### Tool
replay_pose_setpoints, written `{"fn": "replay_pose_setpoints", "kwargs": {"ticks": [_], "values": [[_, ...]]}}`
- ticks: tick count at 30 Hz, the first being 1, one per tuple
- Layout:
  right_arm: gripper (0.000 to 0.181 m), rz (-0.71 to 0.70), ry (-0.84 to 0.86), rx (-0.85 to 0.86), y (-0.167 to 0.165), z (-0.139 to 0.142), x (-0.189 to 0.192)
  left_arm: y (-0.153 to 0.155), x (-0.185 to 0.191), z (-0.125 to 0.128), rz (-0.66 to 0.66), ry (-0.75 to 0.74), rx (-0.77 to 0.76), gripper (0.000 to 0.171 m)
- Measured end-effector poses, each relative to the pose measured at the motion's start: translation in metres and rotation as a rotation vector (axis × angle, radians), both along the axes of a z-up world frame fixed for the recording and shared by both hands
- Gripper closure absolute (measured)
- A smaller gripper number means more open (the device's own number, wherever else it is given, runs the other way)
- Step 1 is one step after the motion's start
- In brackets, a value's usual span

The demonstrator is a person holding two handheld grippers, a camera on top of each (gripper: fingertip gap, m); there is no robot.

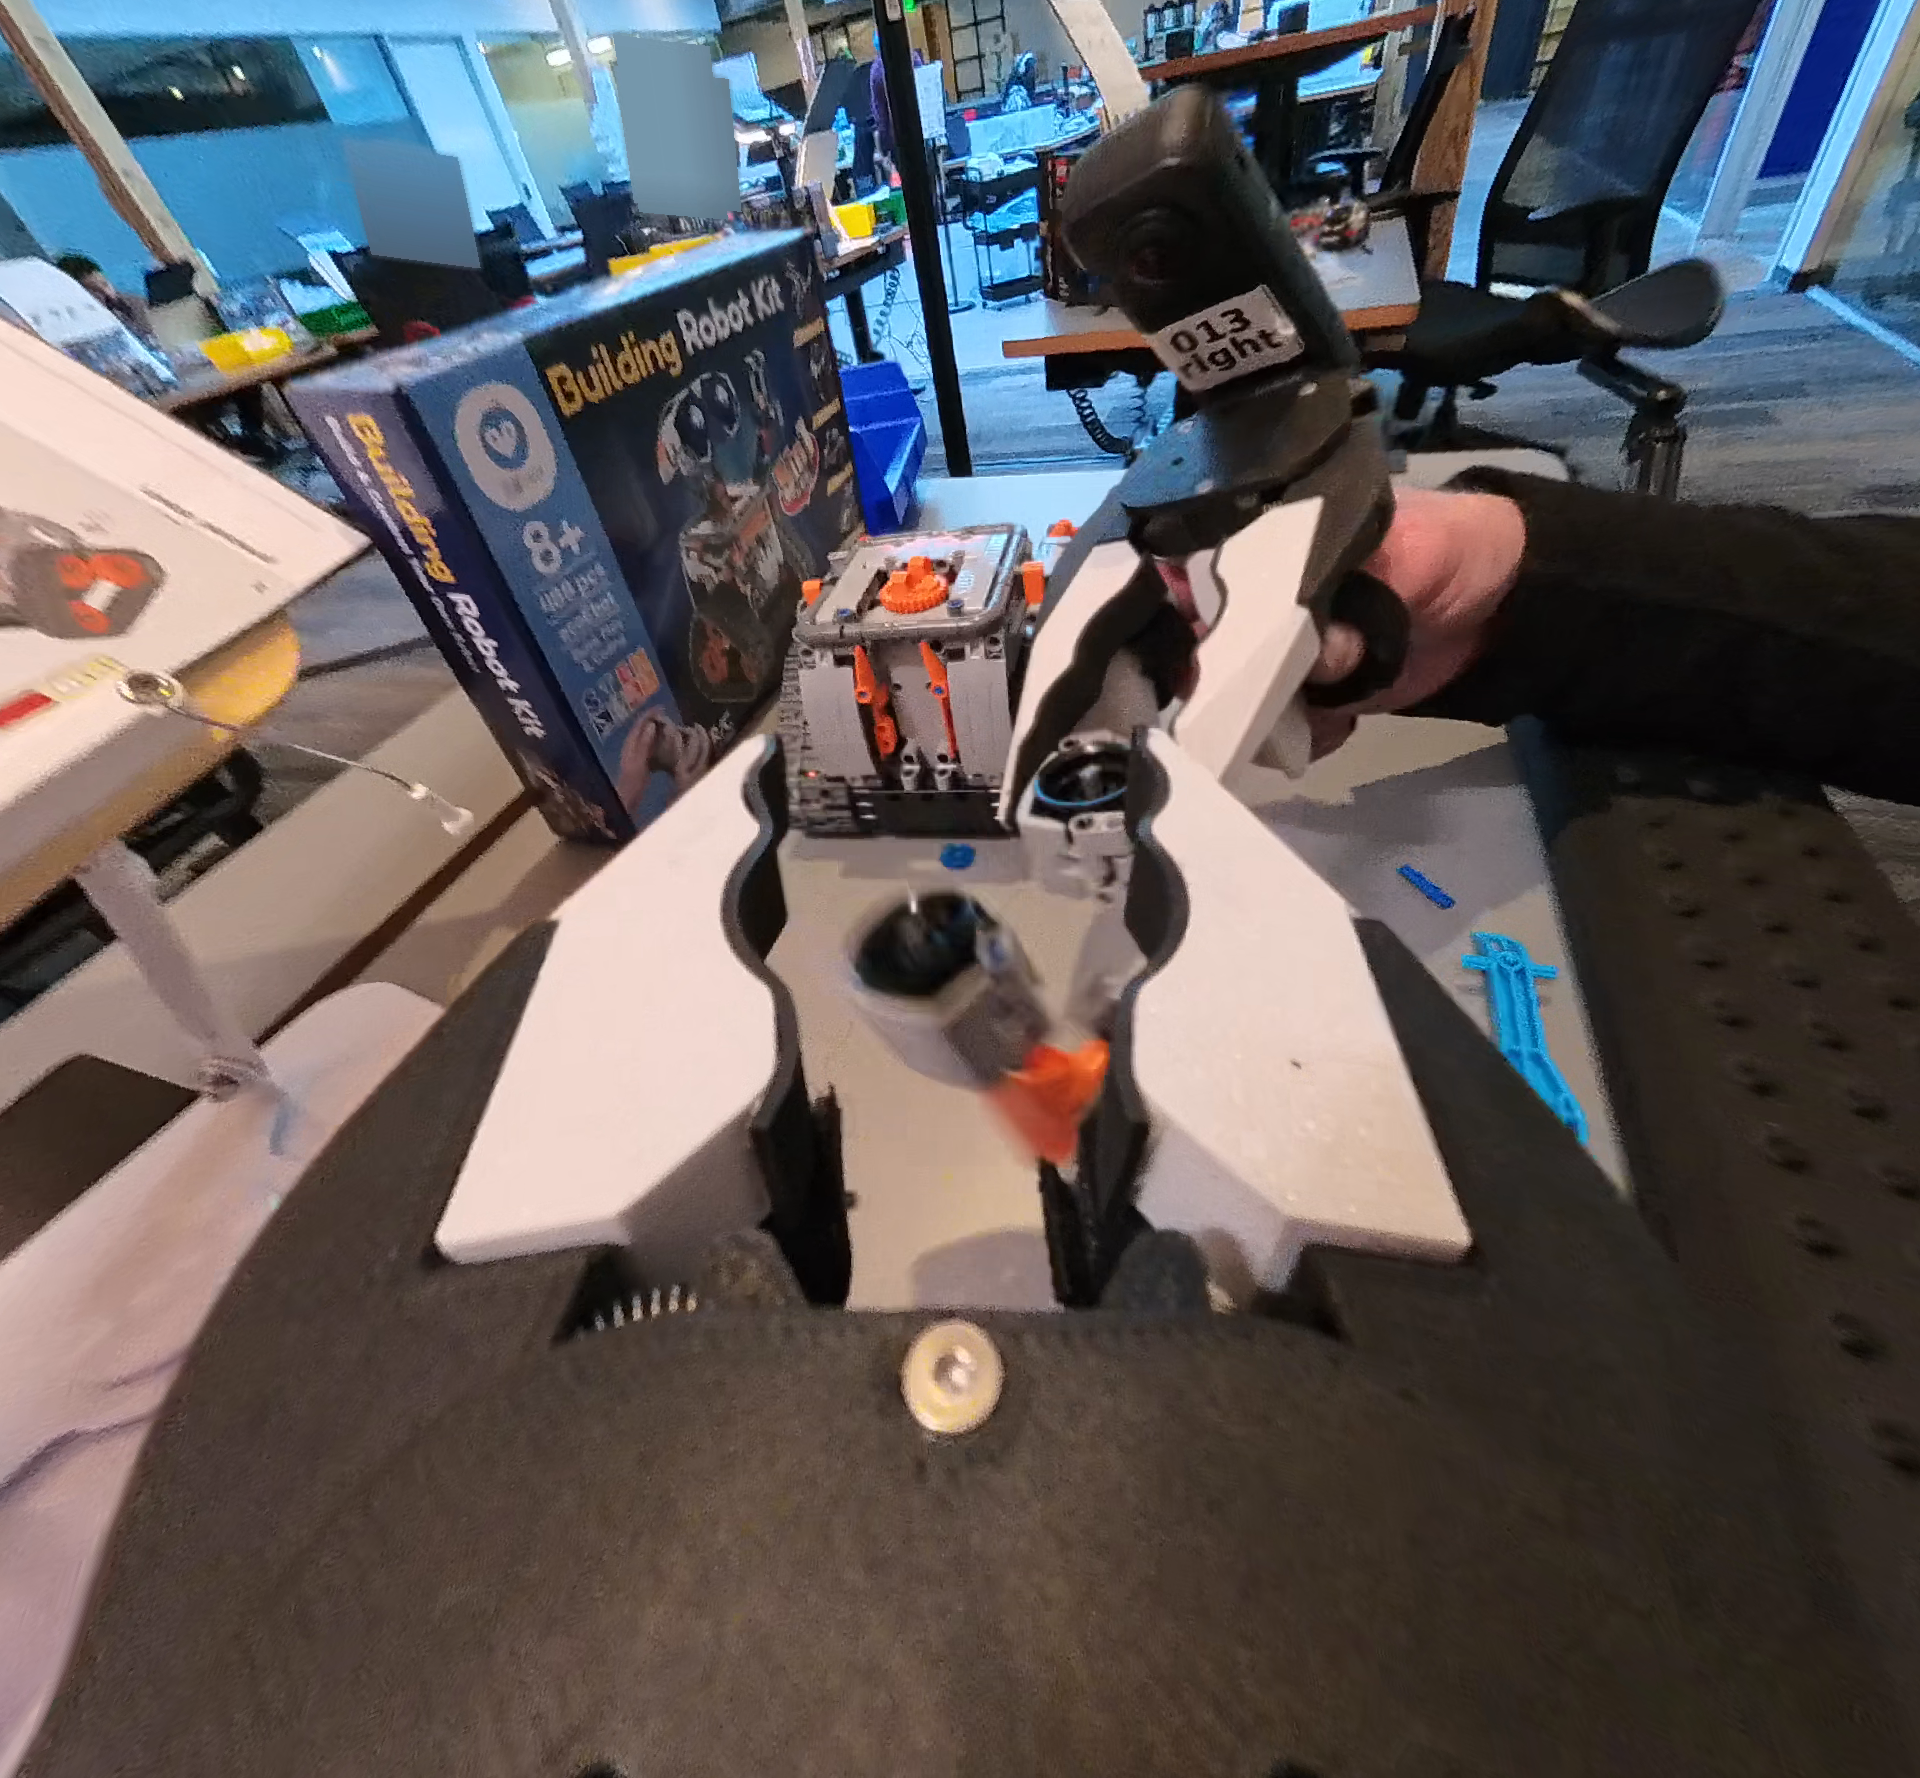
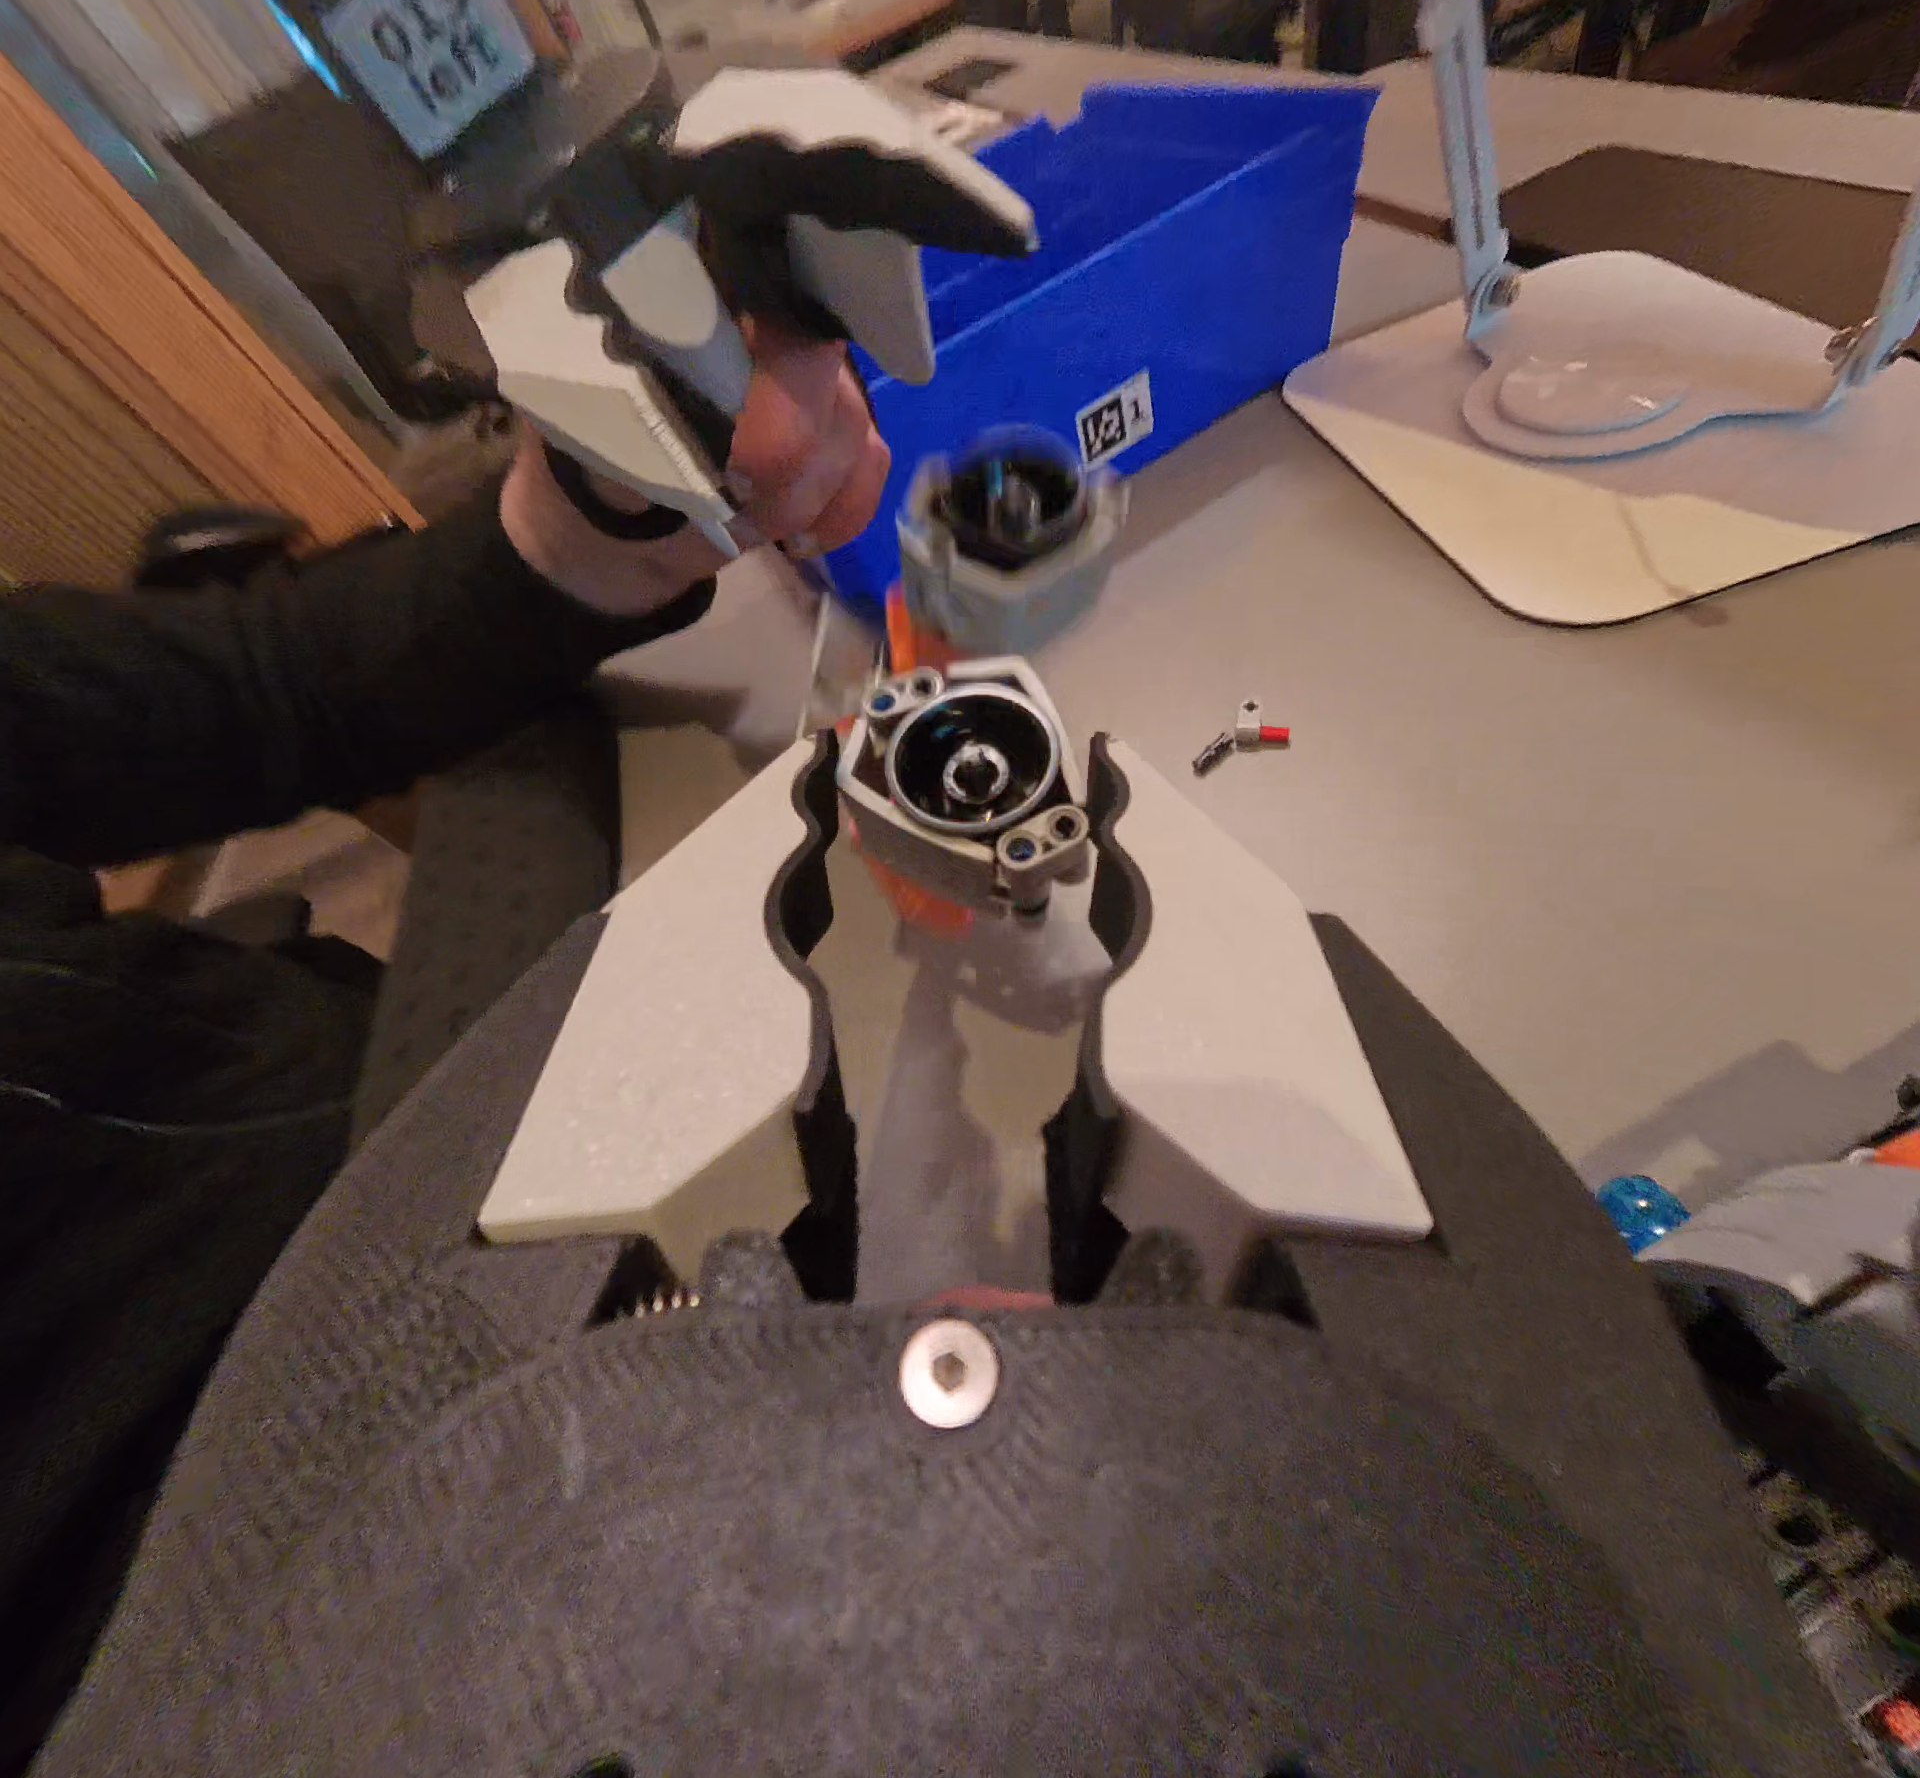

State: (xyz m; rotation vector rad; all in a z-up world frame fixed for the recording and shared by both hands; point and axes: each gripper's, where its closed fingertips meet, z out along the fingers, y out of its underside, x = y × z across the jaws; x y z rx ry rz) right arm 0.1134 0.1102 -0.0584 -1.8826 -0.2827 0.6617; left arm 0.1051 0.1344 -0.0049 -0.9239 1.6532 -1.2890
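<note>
My right gripper (image 2: pixel 961 762) is shut on a grey eye-shaped brick piece (image 2: pixel 966 783) with a black round lens and an orange base, held above the grey table (image 2: pixel 1455 897). In the left wrist view its fingers (image 1: pixel 1060 648) hold that piece (image 1: pixel 1081 783) beside a grey and orange tracked robot body (image 1: pixel 904 679). My left gripper (image 1: pixel 956 772) is open and grips nothing. A second, like eye piece (image 1: pixel 966 1011), blurred, lies low between its fingers without touching them. In the right wrist view that piece (image 2: pixel 1008 533) is below the left gripper's spread fingers (image 2: pixel 862 170).
A blue kit box (image 1: pixel 623 481) stands left of the robot body. An open manual (image 1: pixel 104 585) rests on a white stand (image 2: pixel 1558 440). A blue bin (image 2: pixel 1143 274) is at the back. Loose parts lie about: a grey-red connector (image 2: pixel 1262 722) and light blue pieces (image 1: pixel 1522 1022).
</note>
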Motion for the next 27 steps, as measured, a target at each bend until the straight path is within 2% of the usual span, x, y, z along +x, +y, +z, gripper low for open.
{"fn": "replay_pose_setpoints", "kwargs": {"ticks": [3, 4, 5, 6, 9, 11, 14, 16, 18, 20, 22, 24, 27], "values": [[0.139, 0.009, 0.106, 0.027, -0.002, 0.01, 0.004, 0.0, -0.005, 0.003, -0.006, -0.023, 0.051, 0.109], [0.171, 0.015, 0.152, 0.053, -0.004, 0.016, 0.005, 0.0, -0.005, 0.001, 0.0, -0.013, 0.068, 0.109], [0.181, 0.004, 0.188, 0.073, -0.004, 0.021, 0.009, 0.0, -0.005, -0.003, -0.002, 0.008, 0.086, 0.109], [0.181, 0.003, 0.194, 0.065, -0.005, 0.021, 0.011, -0.002, -0.006, -0.007, -0.022, 0.028, 0.097, 0.108], [0.181, -0.028, 0.061, -0.01, -0.006, 0.001, 0.014, -0.01, -0.007, -0.025, -0.073, 0.117, 0.121, 0.109], [0.181, -0.032, 0.02, -0.021, -0.007, -0.003, 0.015, -0.021, -0.009, -0.044, -0.126, 0.205, 0.171, 0.11], [0.164, -0.048, -0.05, -0.031, -0.014, -0.004, 0.022, -0.031, -0.009, -0.076, -0.143, 0.318, 0.289, 0.11], [0.15, -0.06, -0.16, -0.061, -0.023, -0.013, 0.029, -0.032, -0.003, -0.091, -0.114, 0.346, 0.405, 0.109], [0.15, -0.107, -0.272, -0.057, -0.029, -0.017, 0.041, -0.038, 0.0, -0.102, -0.14, 0.361, 0.53, 0.107], [0.152, -0.122, -0.285, -0.043, -0.033, -0.015, 0.048, -0.044, 0.003, -0.112, -0.179, 0.331, 0.718, 0.104], [0.154, -0.13, -0.262, -0.014, -0.035, -0.009, 0.054, -0.053, 0.004, -0.121, -0.247, 0.268, 0.929, 0.114], [0.154, -0.151, -0.27, -0.019, -0.036, -0.011, 0.062, -0.062, -0.001, -0.139, -0.336, 0.265, 1.133, 0.122], [0.155, -0.172, -0.313, -0.037, -0.037, -0.016, 0.07, -0.062, 0.003, -0.155, -0.355, 0.226, 1.4, 0.132]]}}
